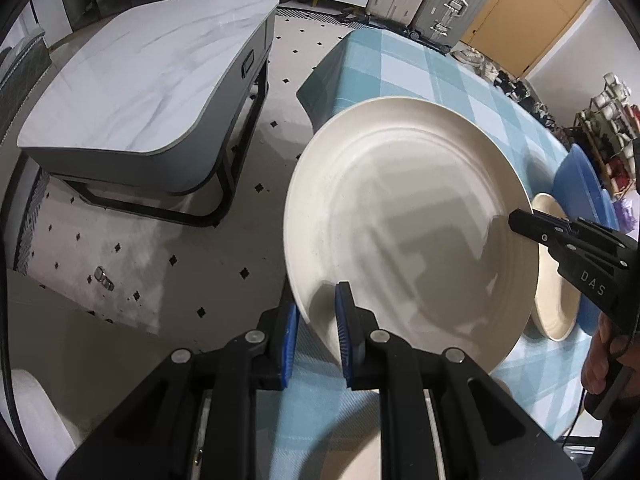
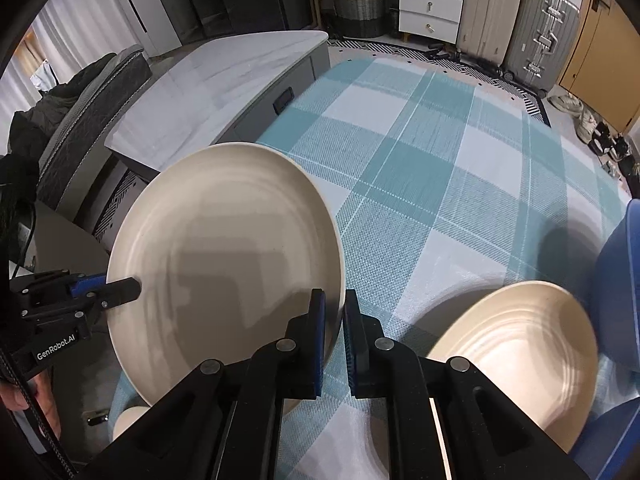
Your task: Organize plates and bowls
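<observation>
1. Two tongs were on one large cream plate: the left tongs pinched its near-left rim between blue pads, and the right tongs pinched the opposite rim.
2. That plate hung tilted above the left end of the bench, which wore a blue checked cloth. Its face was turned up and partly toward both cameras, and part of it overhung the bench edge above the floor.
3. Being round, the plate had no long axis; the line that mattered ran rim to rim between the two grips, roughly left to right across the bench.
4. A smaller cream plate lay just right of the right tongs, with a blue bowl close behind it; whether they touched could not be told.
5. The step in hand looked like carrying the large plate for stacking or placing.
6. The next move seemed to call for levelling the plate, keeping both grips in step, and lowering it flat onto the cloth or a stack before either pair of tongs released.
</observation>
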### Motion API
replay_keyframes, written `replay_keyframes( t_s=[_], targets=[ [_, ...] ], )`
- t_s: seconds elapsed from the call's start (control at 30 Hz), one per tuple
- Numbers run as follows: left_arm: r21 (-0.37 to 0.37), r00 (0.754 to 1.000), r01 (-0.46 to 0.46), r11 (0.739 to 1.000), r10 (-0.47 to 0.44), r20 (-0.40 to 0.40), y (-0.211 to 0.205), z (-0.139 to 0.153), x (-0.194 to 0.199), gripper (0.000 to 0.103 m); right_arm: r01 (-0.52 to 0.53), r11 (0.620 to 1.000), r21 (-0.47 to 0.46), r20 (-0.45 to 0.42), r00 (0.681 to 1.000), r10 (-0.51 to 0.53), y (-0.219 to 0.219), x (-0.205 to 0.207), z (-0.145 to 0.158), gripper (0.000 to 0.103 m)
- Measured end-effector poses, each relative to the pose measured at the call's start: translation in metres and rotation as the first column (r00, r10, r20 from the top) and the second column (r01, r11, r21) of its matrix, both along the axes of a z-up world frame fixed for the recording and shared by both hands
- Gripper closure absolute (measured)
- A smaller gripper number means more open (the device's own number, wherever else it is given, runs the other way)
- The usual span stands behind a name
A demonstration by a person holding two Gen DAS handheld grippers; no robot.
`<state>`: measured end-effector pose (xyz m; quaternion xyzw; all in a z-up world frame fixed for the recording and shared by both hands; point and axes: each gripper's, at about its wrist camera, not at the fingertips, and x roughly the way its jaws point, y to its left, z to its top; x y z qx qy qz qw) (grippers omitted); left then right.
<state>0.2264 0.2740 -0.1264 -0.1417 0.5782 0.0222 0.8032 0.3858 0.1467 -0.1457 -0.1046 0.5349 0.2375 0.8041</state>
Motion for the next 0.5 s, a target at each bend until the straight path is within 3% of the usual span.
replay_keyframes(
  t_s=[0.5],
  targets=[
    [0.028,0.999,0.019,0.999,-0.020,0.029,-0.026,0.027,-0.063,0.087,-0.034,0.999,0.001,0.057,0.998,0.034,-0.023,-0.069,0.031,0.095]
  ],
)
